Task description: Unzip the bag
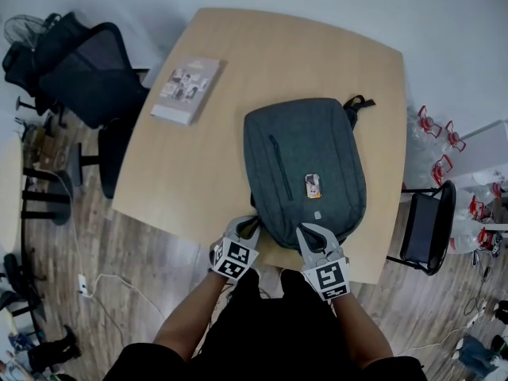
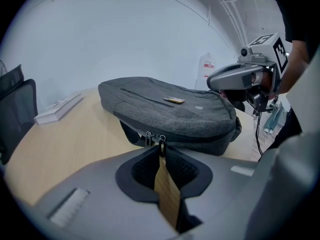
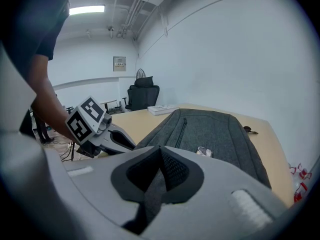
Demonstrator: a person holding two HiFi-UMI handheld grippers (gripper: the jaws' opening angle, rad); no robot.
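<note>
A grey backpack (image 1: 305, 161) lies flat on the wooden table (image 1: 198, 189), its bottom end toward the person. My left gripper (image 1: 248, 227) is at the bag's near left corner. In the left gripper view its jaws (image 2: 161, 151) are shut on a tan zipper pull tab (image 2: 166, 189) that hangs from the metal sliders (image 2: 154, 137). My right gripper (image 1: 305, 232) sits at the near right corner. In the right gripper view its jaws (image 3: 160, 156) are shut on a strip of the bag's grey fabric (image 3: 150, 194). A small patch (image 1: 313, 185) lies on the bag's top face.
A book (image 1: 187, 90) rests on the table's far left part. A black office chair (image 1: 87, 74) stands to the left, another black chair (image 1: 429, 228) to the right. The table's near edge (image 1: 182, 228) runs just under both grippers. Cables (image 1: 103, 292) lie on the floor.
</note>
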